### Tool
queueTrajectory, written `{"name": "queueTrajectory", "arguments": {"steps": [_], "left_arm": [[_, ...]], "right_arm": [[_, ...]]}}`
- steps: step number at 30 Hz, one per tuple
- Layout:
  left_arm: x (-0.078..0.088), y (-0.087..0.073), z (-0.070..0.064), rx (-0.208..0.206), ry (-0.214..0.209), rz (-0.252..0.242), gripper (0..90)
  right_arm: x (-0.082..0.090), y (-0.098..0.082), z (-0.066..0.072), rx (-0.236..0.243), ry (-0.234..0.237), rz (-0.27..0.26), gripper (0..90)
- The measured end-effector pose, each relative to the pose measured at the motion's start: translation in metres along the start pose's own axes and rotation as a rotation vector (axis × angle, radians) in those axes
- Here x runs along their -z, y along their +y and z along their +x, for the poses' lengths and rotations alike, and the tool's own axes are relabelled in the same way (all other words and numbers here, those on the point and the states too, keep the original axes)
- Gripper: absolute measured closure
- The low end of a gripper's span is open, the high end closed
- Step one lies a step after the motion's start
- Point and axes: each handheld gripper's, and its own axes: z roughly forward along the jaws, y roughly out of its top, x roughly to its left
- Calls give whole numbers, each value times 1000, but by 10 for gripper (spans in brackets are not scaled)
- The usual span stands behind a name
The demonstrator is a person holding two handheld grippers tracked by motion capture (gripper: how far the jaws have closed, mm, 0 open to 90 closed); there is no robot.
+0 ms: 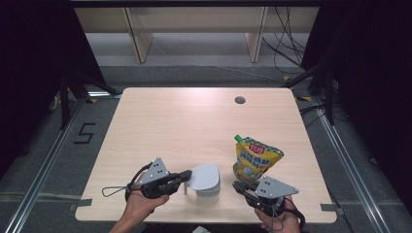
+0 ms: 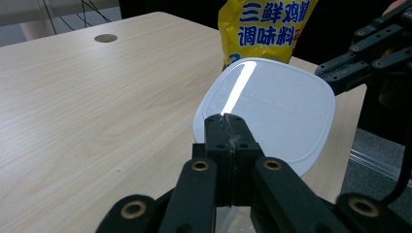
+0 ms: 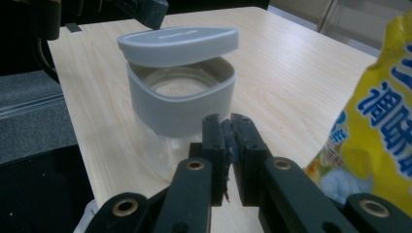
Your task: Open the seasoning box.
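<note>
Black and pressed flat together, the jaws of the left tool (image 1: 187,175) clamp the near rim of a pale grey, rounded-square plastic lid (image 2: 269,109), holding it tilted just above the container it belongs to. In the high view this tool sits low and left of centre, pointing toward the right of the frame. The grey-collared clear glass jar (image 3: 177,104) stands on the light wooden table (image 1: 184,121) right under the lid, mouth uncovered, with a little pale powder at the bottom as seen from the right gripper view.

Low and right of centre in the high view, the right tool (image 1: 239,186) has its jaws all but closed with nothing between them; they meet in the right gripper view, pointing at the jar's lower wall without touching it. This tool lies just beside the foot of a yellow stand-up seasoning pouch with blue Chinese lettering and a green corner spout (image 1: 255,158), which rises above it in the frame, leaning toward the upper left.

The relation that matters: the pouch lies to the right of the open jar, near but apart, its long axis running from near edge to farther table, spout end at the far top. The free right tool is much the nearer one to it, so, as I judge it, that one would take the pouch and bring the spout leftward over the jar mouth while the left keeps the lid clear.
</note>
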Motion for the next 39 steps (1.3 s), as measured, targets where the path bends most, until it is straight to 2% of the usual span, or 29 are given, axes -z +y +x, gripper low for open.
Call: {"name": "queueTrajectory", "arguments": {"steps": [1,3,6,9,12,14,15,16,25,27,31,33,36,37,38,39], "left_arm": [[0,0,0,-3,1,2,887],[0,0,0,-6,2,4,887],[0,0,0,-3,1,-1,887],[0,0,0,-4,1,2,887],[0,0,0,-3,2,0,887],[0,0,0,-4,2,1,887],[0,0,0,-3,1,2,887],[0,0,0,-3,1,1,887],[1,0,1,-3,-5,3,887],[0,-1,1,13,-6,1,886],[1,-1,1,-6,-1,1,882],[1,0,3,-13,-14,1,865],[1,-2,7,2,-24,-5,795],[2,-2,8,1,-33,-7,789],[2,-3,7,8,-47,-13,774],[4,-3,7,-6,-49,-12,753]], "right_arm": [[0,1,0,-12,-2,4,868],[-4,3,-1,6,4,-2,875],[-8,6,0,-2,16,0,880],[-14,9,-1,26,25,3,882],[-19,12,1,30,46,5,885],[-22,14,2,36,41,-5,888],[-21,15,3,26,42,7,890],[-23,16,2,46,39,-8,891],[-29,20,3,57,55,17,892],[-30,22,4,65,63,8,894],[-31,24,5,64,69,-2,899],[-31,25,5,61,63,-9,900],[-31,27,5,70,60,-16,900],[-31,28,5,94,56,-24,900],[-31,29,6,69,66,-18,900],[-31,30,7,73,73,-10,900]]}}
